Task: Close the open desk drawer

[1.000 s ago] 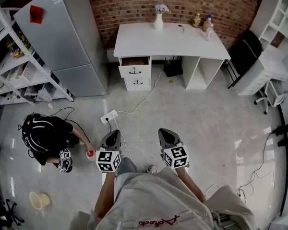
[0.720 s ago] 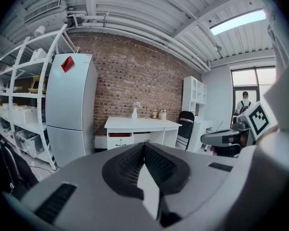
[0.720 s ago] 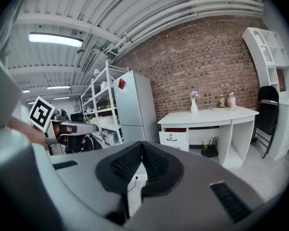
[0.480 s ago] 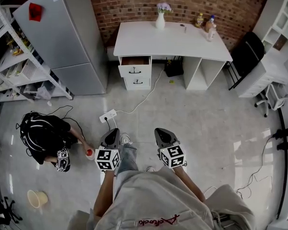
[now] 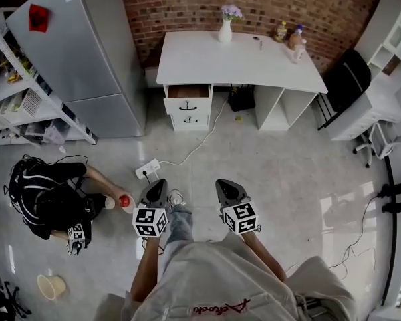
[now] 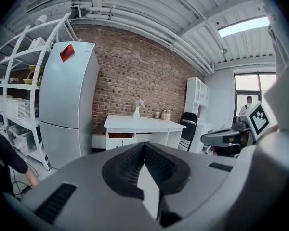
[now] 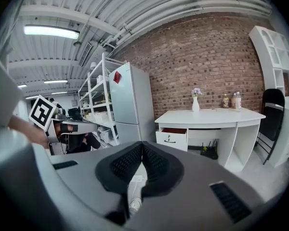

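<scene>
The white bench [image 5: 244, 59] stands against the brick wall [image 5: 187, 5] at the far side of the room. The top drawer [image 5: 188, 92] in the bench's left-hand pedestal (left as the head view shows it) is pulled out, its brown inside showing behind a white front with a dark handle; the lower drawer [image 5: 187, 120] beneath it sits flush.

On the bench top, a white vase [image 5: 225, 31] of pale flowers stands near the wall, and a few bottles [image 5: 295, 39] stand toward the right end. A grey fridge [image 5: 87, 52] stands just left of the bench, and a black chair [image 5: 344, 75] stands off its right end.

The left gripper [image 5: 158, 182] and the right gripper [image 5: 222, 183] are held side by side over the pale floor [image 5: 274, 172], well apart from the drawer and pointing toward the bench. In its own view, each gripper has its ribbed black pads pressed together at the tips with nothing caught between them, so both are empty. The right gripper's view shows the open drawer straight ahead in the distance; the left gripper's view shows it ahead and a little left.

A white power strip [image 5: 148, 169] lies on the floor just beyond the left gripper, with a white cable [image 5: 204, 139] running from it toward the bench. A person [image 5: 47, 199] in dark clothes crouches on the floor at the left, with a small red thing [image 5: 124, 200] at one hand.
</scene>
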The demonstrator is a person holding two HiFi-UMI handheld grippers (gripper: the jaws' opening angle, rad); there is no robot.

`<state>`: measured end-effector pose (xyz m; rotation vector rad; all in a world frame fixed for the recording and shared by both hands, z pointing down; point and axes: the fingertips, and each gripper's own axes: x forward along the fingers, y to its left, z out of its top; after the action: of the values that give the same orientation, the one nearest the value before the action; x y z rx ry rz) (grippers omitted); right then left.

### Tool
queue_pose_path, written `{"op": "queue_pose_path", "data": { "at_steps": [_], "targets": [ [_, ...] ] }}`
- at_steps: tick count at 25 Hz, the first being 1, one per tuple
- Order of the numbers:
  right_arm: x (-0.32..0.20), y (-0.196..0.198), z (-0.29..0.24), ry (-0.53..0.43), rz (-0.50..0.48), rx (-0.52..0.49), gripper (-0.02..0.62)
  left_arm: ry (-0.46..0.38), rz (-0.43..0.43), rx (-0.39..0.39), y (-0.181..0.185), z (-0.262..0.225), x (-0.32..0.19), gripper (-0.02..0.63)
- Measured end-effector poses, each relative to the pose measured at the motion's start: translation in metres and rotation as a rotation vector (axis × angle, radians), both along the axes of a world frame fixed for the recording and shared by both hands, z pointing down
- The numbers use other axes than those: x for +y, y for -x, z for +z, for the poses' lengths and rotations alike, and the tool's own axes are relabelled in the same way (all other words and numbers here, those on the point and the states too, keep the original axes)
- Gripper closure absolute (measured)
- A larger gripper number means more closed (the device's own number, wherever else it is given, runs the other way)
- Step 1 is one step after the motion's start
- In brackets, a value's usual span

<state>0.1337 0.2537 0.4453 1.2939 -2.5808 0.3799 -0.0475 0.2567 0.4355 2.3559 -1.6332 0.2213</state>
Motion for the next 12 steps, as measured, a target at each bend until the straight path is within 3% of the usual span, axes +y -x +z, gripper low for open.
{"op": "queue_pose_path", "data": {
  "at_steps": [12],
  "targets": [
    [-0.114, 0.053, 0.005, 0.039, 0.034, 0.044, 0.578, 0.051, 0.059, 0.038, 0.045, 0.015, -0.123, 0.594]
  ]
}}
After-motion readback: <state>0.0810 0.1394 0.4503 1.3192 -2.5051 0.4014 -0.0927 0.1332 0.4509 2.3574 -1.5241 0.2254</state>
